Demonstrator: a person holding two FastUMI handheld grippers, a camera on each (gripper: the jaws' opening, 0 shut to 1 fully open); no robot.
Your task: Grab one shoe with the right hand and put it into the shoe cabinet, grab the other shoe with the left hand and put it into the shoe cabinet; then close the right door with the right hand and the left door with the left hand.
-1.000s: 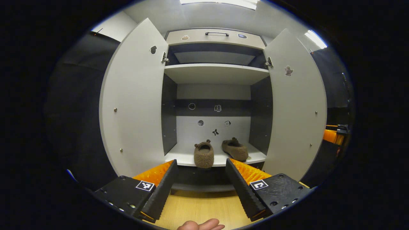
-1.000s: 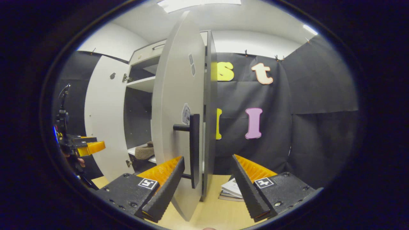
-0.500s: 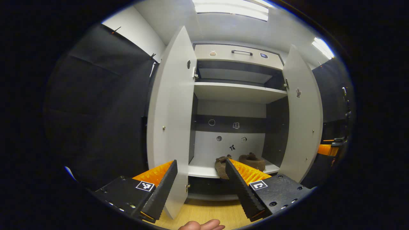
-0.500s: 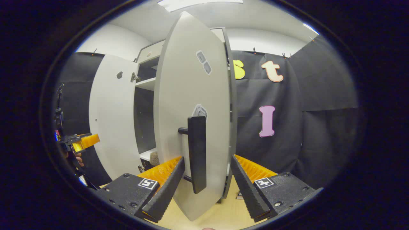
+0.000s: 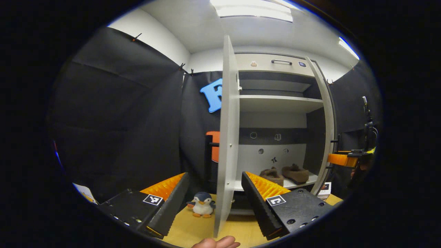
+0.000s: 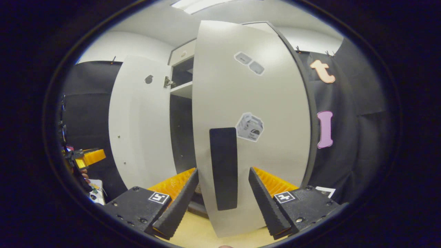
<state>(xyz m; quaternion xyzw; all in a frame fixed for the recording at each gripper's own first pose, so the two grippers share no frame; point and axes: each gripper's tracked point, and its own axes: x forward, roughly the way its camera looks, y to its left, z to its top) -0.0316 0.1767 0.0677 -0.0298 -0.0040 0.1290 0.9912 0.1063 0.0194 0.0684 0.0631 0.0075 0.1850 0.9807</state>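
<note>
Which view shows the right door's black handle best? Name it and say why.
The right gripper view: the handle faces the camera full-on between the open right gripper fingers, on the right door. The left gripper view catches that door nearly edge-on, its handle a small dark stub.

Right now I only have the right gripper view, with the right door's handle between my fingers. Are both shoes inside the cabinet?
Observer: Yes. In the left gripper view both shoes sit side by side on the bottom shelf.
Operator: Where's the left gripper against its door?
Observer: The left gripper is open, with the left door edge-on between its fingers.
Operator: Anything on the floor there?
Observer: A penguin toy stands on the floor on that door's handle side.
</note>
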